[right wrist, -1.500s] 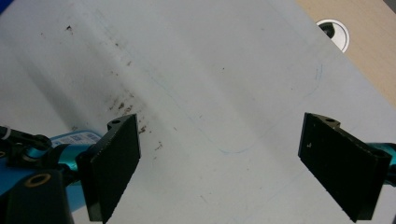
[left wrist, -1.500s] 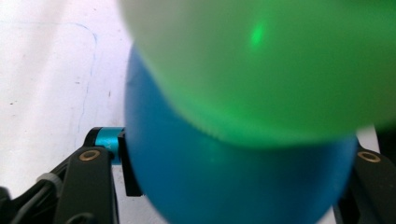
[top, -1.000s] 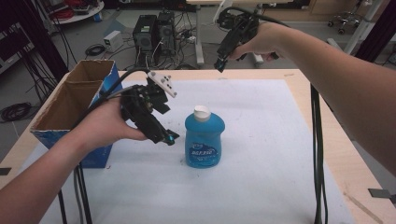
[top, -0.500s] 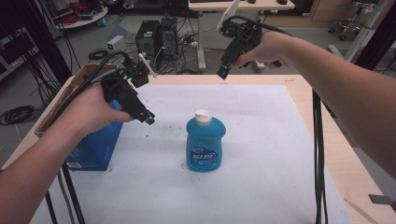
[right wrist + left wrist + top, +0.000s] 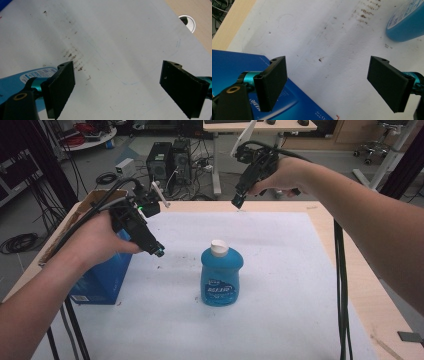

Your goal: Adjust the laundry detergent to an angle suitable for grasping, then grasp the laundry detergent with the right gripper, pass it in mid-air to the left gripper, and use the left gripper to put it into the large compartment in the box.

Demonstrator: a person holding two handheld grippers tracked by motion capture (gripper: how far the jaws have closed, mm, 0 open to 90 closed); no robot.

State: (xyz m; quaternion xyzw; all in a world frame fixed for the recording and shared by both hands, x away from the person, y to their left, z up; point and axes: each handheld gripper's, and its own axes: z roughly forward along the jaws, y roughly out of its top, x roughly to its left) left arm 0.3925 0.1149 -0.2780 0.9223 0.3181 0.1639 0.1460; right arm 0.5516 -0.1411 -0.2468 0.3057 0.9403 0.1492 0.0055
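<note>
Blue bottle [image 5: 221, 276] with white cap stands upright near the middle of the table, on the white sheet [image 5: 280, 270], free of both grippers. In the left gripper view its base [image 5: 407, 23] sits at the upper right, well clear of the jaws; in the right gripper view its label end [image 5: 30, 75] lies behind the left-hand jaw.

Left gripper [image 5: 158, 252] hovers above the sheet between the bottle and the blue box [image 5: 102, 277] at the table's left edge. Jaws wide apart, nothing between them [image 5: 327, 85]. The box's printed face [image 5: 242, 72] runs under the near jaw.

Right gripper [image 5: 238, 203] is held high over the far edge of the table, tip pointing down, jaws also spread wide and empty [image 5: 117, 90].

Judgement: the bottle looks set down and let go; both hands are in the pull-back or pause between steps. If the bottle is to be picked up again, the nearer left gripper would need to swing right, level its jaws about the body below the cap, and close without tipping it.

Against a second ago: the left gripper then sat just beside the bottle's shoulder; it has since drawn away toward the box. Bottle unmoved. Right gripper high throughout, drifted little.
</note>
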